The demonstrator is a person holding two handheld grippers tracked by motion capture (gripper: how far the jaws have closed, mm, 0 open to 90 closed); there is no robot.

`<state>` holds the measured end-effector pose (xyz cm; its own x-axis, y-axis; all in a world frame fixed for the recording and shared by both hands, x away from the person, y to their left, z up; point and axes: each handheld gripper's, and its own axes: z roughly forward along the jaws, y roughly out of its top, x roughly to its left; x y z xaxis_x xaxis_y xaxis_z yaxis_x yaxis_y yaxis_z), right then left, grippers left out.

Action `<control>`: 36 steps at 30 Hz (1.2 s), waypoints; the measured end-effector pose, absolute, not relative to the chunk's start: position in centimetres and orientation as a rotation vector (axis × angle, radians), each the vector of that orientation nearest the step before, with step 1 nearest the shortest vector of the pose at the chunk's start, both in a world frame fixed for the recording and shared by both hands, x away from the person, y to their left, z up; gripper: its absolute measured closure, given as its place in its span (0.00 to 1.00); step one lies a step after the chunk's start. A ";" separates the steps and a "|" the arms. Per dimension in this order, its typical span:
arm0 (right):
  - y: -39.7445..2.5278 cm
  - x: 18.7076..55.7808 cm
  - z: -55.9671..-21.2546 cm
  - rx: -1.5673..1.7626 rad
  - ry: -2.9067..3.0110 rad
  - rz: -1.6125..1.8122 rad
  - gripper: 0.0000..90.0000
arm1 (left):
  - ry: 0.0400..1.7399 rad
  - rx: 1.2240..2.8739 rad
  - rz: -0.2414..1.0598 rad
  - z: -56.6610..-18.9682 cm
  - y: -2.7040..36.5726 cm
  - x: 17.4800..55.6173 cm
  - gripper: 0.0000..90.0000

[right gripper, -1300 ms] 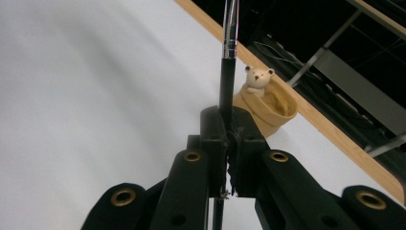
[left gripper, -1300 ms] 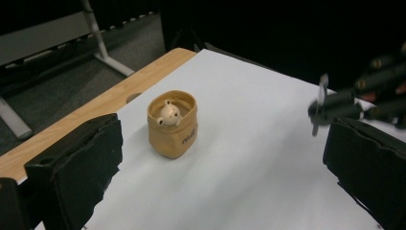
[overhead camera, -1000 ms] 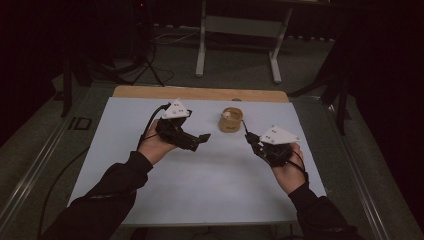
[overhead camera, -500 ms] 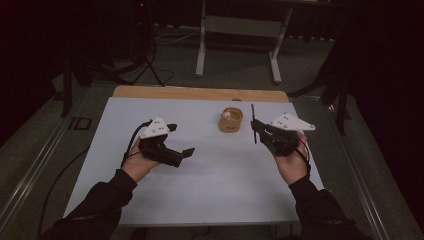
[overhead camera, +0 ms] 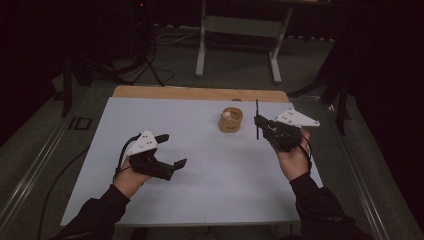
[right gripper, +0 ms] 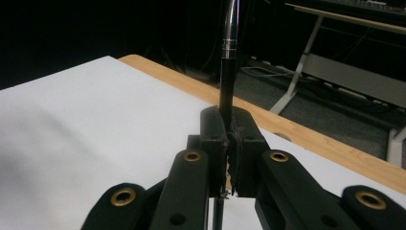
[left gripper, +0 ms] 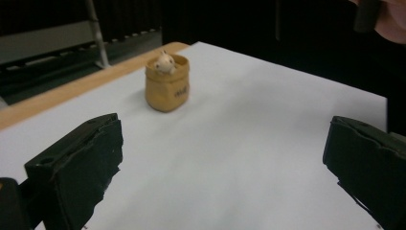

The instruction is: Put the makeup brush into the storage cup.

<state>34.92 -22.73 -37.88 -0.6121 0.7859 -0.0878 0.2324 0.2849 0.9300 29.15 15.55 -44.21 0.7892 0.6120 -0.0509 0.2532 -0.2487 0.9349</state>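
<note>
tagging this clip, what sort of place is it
Probably a lab or studio recording bench: a white table in a dark room, cables on the floor, a metal stand behind, and just a small pot set out.

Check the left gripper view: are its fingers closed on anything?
No, the left gripper has its fingers spread wide over the bare table, holding nothing.

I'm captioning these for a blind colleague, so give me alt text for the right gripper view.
The right gripper has its two black jaws shut on a thin black pen with a silver upper part, held upright above a white table. A wooden edge strip runs along the table's far side, with a dark floor and a metal stand beyond.
</note>
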 end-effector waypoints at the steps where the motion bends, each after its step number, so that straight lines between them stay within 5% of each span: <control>1: -22.8 34.9 -37.9 0.907 2.009 1.323 0.95 | 0.664 1.833 0.390 -44.8 15.8 28.9 0.00; 36: -21.0 38.4 -38.5 0.955 2.008 1.334 0.95 | 0.683 1.885 0.300 -50.5 15.1 28.6 0.00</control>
